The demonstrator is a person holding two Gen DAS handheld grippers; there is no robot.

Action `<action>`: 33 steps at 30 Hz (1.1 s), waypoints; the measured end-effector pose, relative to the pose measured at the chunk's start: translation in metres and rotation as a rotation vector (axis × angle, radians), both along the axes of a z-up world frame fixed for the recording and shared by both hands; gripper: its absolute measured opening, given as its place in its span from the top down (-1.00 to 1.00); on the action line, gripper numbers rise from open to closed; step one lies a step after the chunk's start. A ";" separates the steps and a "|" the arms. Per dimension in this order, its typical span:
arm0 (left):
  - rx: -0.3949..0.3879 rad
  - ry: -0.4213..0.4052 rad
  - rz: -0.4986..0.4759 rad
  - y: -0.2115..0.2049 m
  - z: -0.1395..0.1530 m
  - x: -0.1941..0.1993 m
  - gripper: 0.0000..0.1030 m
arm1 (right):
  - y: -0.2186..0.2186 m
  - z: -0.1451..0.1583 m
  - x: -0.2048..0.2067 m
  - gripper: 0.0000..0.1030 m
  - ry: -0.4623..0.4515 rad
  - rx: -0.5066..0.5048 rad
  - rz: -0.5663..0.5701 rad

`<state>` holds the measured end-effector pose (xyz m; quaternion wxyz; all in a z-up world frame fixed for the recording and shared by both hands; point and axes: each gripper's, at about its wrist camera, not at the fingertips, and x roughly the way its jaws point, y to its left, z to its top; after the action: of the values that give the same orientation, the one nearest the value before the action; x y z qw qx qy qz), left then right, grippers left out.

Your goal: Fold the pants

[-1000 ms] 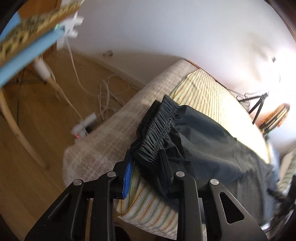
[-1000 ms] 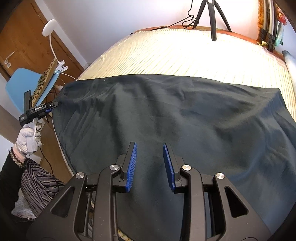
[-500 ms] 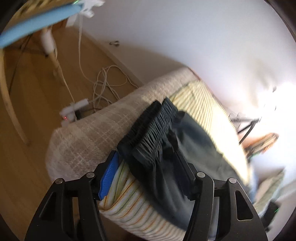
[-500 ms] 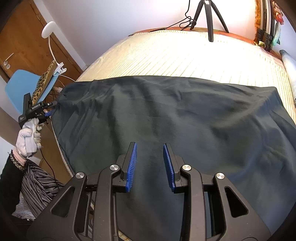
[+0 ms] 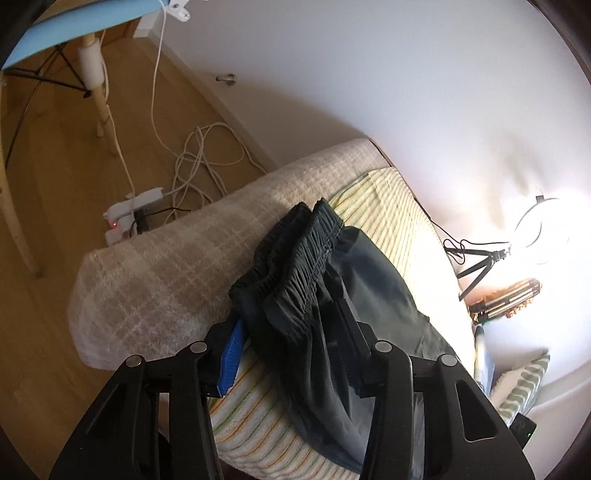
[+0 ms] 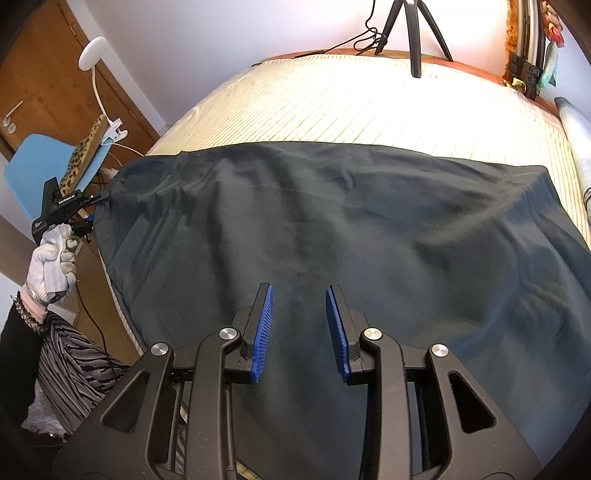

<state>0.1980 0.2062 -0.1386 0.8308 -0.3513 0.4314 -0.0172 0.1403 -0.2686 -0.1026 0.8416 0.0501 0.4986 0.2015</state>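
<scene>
Dark pants [image 6: 332, 221] lie spread flat across the striped bed sheet [image 6: 369, 103]. Above their near edge my right gripper [image 6: 299, 325] hovers open, with nothing between its blue pads. In the left wrist view the gathered elastic waistband [image 5: 295, 266] is bunched at the bed's corner. My left gripper [image 5: 291, 347] straddles it and its jaws are closing. The cloth lies loosely between them and drapes over the right finger, hiding its pad. In the right wrist view, a gloved hand [image 6: 51, 251] holds the left gripper [image 6: 86, 214] at the pants' far left corner.
A power strip with tangled white cables [image 5: 129, 218] lies on the wooden floor beside the bed. A blue chair [image 5: 74, 22] stands nearby, with a clip lamp [image 6: 92, 55] on it. A tripod [image 6: 413, 33] stands at the bed's far edge, and a wooden door [image 6: 33, 81] is at left.
My left gripper rolled and let go of the waistband: its jaws spread wide, then narrowed again around the bunched cloth. The right gripper and the spread pants stayed put.
</scene>
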 end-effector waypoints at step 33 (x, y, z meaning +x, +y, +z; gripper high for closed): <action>0.616 -0.389 -0.935 -0.290 0.040 -0.079 0.70 | 0.021 0.019 0.012 -0.27 0.031 0.292 0.056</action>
<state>0.1193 -0.0841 -0.0981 0.8627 0.1431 0.3652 -0.3193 0.1520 -0.2475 -0.0832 0.8116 0.1613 0.4782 0.2943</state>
